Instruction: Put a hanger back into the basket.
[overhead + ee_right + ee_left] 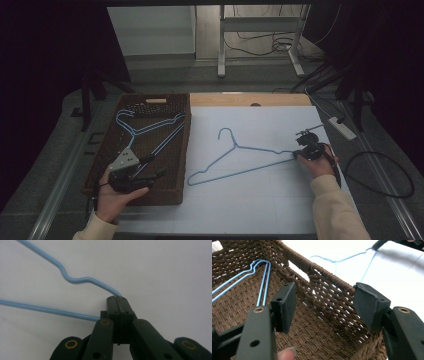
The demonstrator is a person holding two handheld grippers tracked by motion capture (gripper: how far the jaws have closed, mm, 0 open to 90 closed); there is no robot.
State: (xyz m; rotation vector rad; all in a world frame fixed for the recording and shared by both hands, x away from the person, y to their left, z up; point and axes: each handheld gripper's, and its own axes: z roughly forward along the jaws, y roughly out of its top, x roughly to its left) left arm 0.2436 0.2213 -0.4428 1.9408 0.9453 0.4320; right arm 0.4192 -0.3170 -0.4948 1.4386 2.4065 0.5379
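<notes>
A light-blue wire hanger point(235, 162) lies flat on the white table top point(250, 200), hook pointing away from me. My right gripper point(296, 155) is shut on its right-hand corner. In the right gripper view the pads point(117, 300) meet on the hanger's point(72, 280) bend. Two more blue hangers point(150, 127) lie in the brown woven basket point(184, 150) on the left. My left gripper point(156, 166) hovers open over the basket's near right part. In the left gripper view its jaws point(324, 290) stand wide apart before the basket wall point(299, 261), with nothing between them.
A wooden strip point(250, 99) runs along the table's far edge. A white power strip point(342, 127) and cables point(380, 170) lie on the floor to the right. A metal table frame point(260, 40) stands beyond. Dark surroundings flank both sides.
</notes>
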